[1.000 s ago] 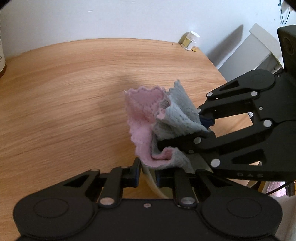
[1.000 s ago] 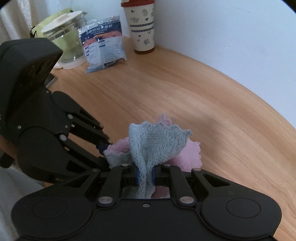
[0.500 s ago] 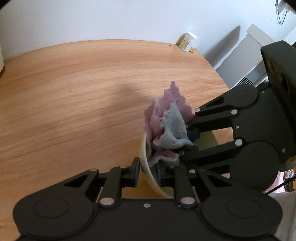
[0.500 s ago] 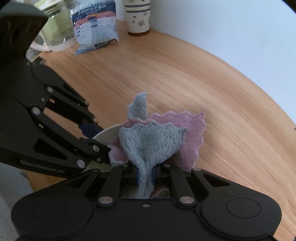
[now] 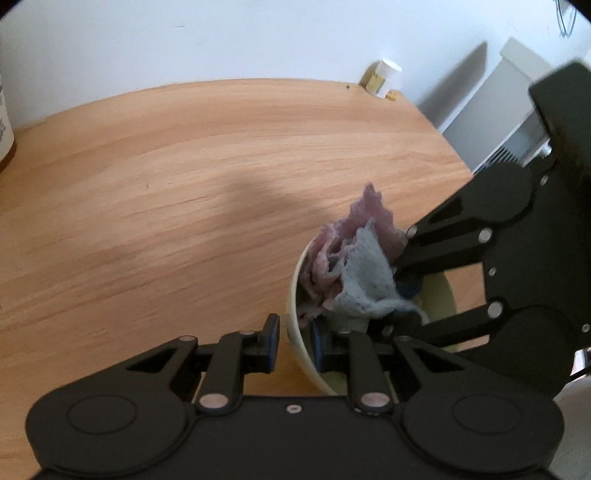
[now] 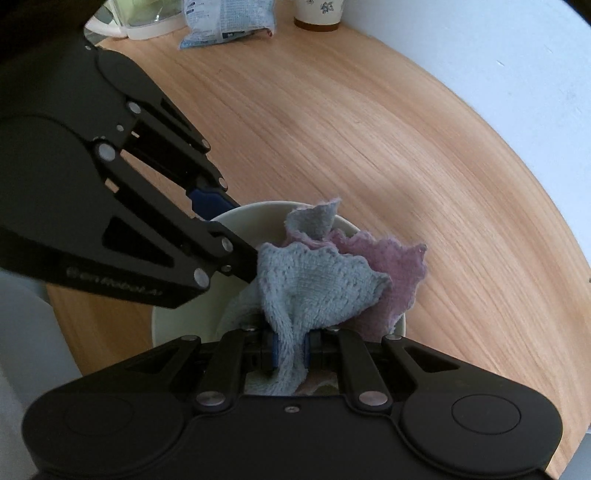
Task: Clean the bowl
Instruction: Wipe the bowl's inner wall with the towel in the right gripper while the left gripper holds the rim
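home, likely a kitchen or dining corner: round wooden table (image 6: 369, 122) against white wall (image 5: 221, 37), kettle (image 6: 147, 18), snack packet (image 6: 229, 18), patterned cup (image 6: 319, 13), small jar (image 5: 382, 77), radiator (image 5: 498, 110).

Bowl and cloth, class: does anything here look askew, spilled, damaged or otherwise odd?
Nothing stands out. The left gripper clamps the bowl by its rim, and the right gripper presses the pink-and-grey cloth inside it. No spill or crack shows on the bowl or the table.
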### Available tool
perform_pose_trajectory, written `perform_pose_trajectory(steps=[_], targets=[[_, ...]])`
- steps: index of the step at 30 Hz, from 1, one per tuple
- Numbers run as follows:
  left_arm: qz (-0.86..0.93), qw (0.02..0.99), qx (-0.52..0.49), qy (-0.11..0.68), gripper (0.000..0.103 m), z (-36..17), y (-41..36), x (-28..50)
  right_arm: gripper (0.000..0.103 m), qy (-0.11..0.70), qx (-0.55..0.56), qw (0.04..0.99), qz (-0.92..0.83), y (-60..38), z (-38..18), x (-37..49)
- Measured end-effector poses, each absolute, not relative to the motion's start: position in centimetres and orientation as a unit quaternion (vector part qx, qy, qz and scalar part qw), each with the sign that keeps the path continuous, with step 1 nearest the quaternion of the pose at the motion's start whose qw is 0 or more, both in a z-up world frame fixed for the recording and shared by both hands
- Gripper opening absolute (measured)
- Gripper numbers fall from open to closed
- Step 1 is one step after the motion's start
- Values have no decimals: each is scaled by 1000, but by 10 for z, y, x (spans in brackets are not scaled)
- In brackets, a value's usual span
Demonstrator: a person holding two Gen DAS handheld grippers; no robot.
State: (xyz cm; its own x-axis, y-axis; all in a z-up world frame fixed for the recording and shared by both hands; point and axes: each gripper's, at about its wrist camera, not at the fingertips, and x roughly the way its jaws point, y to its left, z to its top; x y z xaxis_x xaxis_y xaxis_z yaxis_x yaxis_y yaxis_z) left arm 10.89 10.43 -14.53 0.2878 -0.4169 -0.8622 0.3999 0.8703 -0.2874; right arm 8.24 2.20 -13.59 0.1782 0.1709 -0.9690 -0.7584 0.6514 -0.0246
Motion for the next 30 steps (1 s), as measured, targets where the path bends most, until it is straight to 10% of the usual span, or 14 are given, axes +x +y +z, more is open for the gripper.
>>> perform_pose_trajectory(steps=[30], targets=[[-321,787,64,523,16,-140,83,111,12,503,-354,709,346,2,-131,70]])
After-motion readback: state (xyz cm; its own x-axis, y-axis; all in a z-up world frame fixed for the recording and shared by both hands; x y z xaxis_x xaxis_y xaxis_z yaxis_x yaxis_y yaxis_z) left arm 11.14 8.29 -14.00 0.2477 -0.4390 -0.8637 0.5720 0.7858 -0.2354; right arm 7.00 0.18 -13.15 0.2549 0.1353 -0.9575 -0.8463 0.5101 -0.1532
